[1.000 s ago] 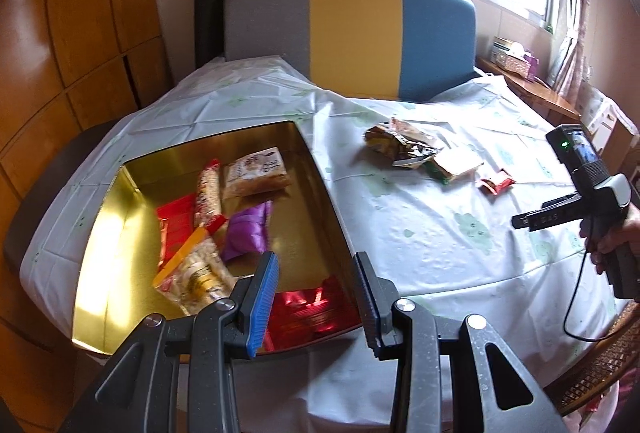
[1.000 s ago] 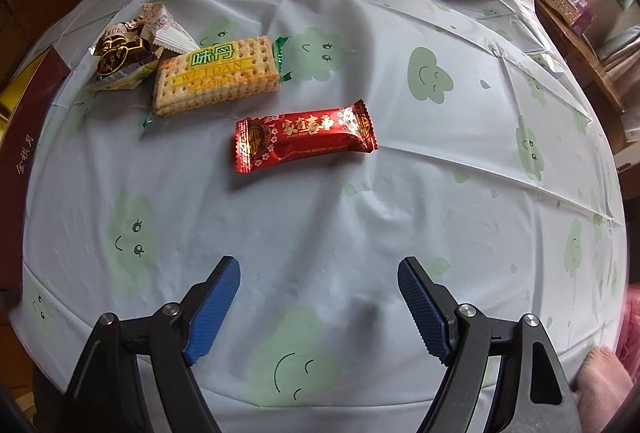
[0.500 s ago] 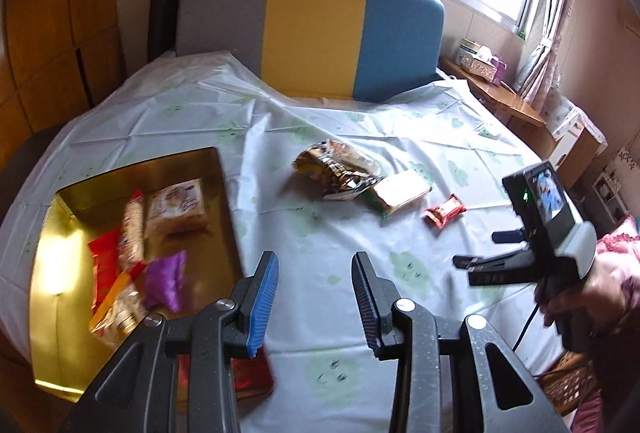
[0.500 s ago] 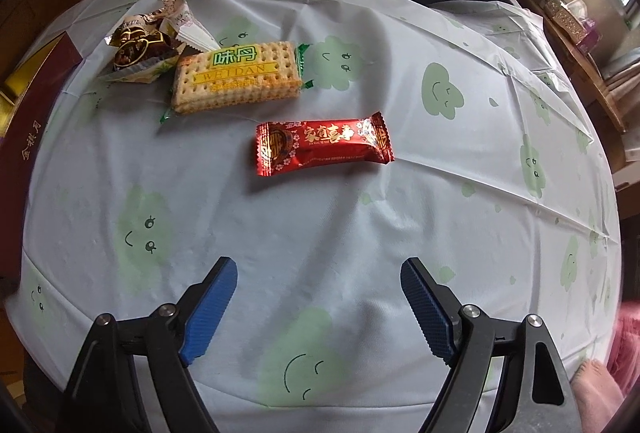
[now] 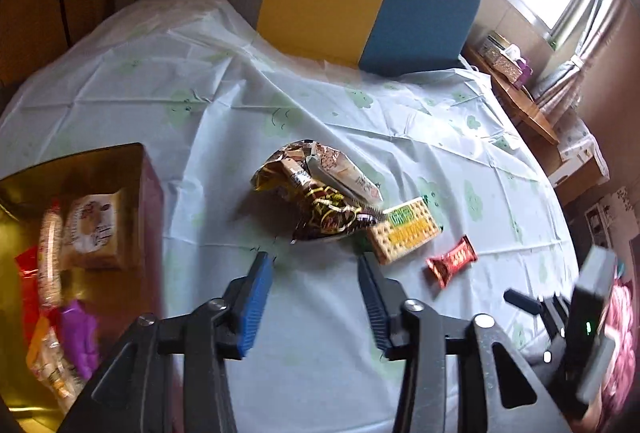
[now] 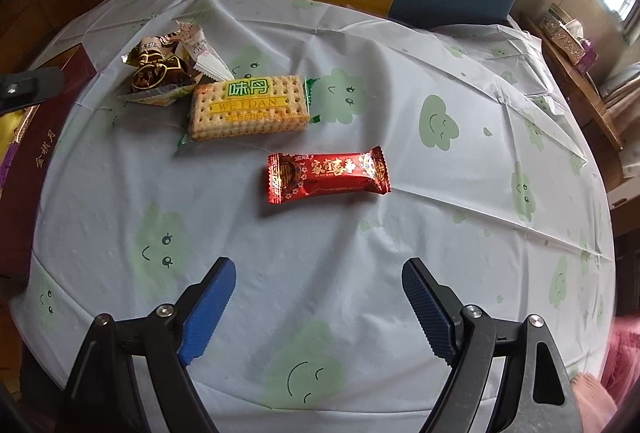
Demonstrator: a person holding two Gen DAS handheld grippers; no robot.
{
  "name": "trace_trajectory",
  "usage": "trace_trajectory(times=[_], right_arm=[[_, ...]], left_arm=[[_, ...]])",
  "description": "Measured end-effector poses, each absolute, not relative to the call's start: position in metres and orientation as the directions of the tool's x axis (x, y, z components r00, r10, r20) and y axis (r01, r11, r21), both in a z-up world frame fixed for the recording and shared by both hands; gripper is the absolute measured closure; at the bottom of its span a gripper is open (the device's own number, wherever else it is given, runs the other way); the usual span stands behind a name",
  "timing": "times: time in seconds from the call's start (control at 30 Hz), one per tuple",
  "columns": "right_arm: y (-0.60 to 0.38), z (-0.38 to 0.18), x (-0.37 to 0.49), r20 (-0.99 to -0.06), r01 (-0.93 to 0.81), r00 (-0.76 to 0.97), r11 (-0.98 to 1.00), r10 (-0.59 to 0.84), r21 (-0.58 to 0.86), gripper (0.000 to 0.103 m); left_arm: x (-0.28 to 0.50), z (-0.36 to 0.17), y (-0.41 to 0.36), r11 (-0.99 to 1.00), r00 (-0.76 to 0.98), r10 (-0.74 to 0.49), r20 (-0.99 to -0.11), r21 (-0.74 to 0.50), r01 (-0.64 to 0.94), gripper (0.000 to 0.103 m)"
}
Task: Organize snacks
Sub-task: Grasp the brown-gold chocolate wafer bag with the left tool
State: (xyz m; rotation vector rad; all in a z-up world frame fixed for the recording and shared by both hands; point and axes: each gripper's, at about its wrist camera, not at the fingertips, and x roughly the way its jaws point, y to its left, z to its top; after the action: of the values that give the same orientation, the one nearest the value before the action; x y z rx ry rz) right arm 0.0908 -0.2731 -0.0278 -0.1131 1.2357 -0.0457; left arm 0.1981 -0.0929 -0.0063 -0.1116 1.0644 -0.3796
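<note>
On the tabletop [image 6: 400,253], ahead of both grippers: loose snacks on a pale cloth with green smiling clouds.
Red candy bar [image 6: 328,175]: well ahead of the right gripper [image 6: 318,307], roughly centred between its fingers [image 6: 208,307], apart from them.
Right fingers: spread wide, holding nothing, over bare cloth.
Cracker pack [image 6: 248,107]: beyond the red bar, up and left, just beside a heap of crumpled wrappers [image 6: 164,69].
Left gripper [image 5: 316,297]: half open, empty; jaws just widened; wrapper heap [image 5: 320,201] just ahead of the tips, not touching.
Gold tray [image 5: 24,193]: at far left in the left view, holding several packets.
Change from earlier: left view swung off the tray toward the heap; right view almost the same, red bar slightly lower in frame.
Red bar axis: long axis across the right view, crimped ends left and right, printed face up.
Cracker axis: also lying across, nearly parallel to the red bar.
</note>
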Motion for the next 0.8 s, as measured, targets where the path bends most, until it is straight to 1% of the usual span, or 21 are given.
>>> trace_trajectory(times=[0.07,0.17,0.3,0.43,0.63,0.73,0.8], right_arm=[[-0.277,-0.027,0.089,-0.939,-0.025,0.334,0.994,-0.089,-0.103,0.017],[-0.281,-0.026,0.092,-0.938,-0.021,0.339,0.996,-0.076,-0.088,0.017],[-0.282,-0.023,0.094,-0.937,-0.023,0.347,0.998,-0.051,-0.063,0.017],[-0.283,-0.021,0.094,-0.937,-0.014,0.348,0.999,-0.033,-0.04,0.017],[-0.285,-0.022,0.096,-0.937,-0.009,0.349,1.0,-0.025,-0.03,0.017],[-0.285,-0.022,0.096,-0.937,-0.008,0.35,1.0,-0.026,-0.03,0.017],[-0.285,-0.022,0.096,-0.936,-0.005,0.351,1.0,-0.027,-0.031,0.017]], left_arm=[[0.212,-0.014,-0.1,0.93,0.421,-0.363,-0.831,-0.291,0.227,0.045],[0.229,-0.027,-0.11,0.939,0.412,-0.338,-0.846,-0.278,0.2,0.045],[0.248,-0.043,-0.117,0.939,0.387,-0.343,-0.856,-0.307,0.154,0.045],[0.263,-0.056,-0.12,0.945,0.375,-0.328,-0.867,-0.305,0.12,0.045],[0.281,-0.069,-0.125,0.947,0.362,-0.321,-0.875,-0.303,0.107,0.044],[0.283,-0.069,-0.129,0.955,0.378,-0.298,-0.877,-0.275,0.113,0.044],[0.282,-0.069,-0.131,0.957,0.386,-0.289,-0.876,-0.264,0.117,0.047]])
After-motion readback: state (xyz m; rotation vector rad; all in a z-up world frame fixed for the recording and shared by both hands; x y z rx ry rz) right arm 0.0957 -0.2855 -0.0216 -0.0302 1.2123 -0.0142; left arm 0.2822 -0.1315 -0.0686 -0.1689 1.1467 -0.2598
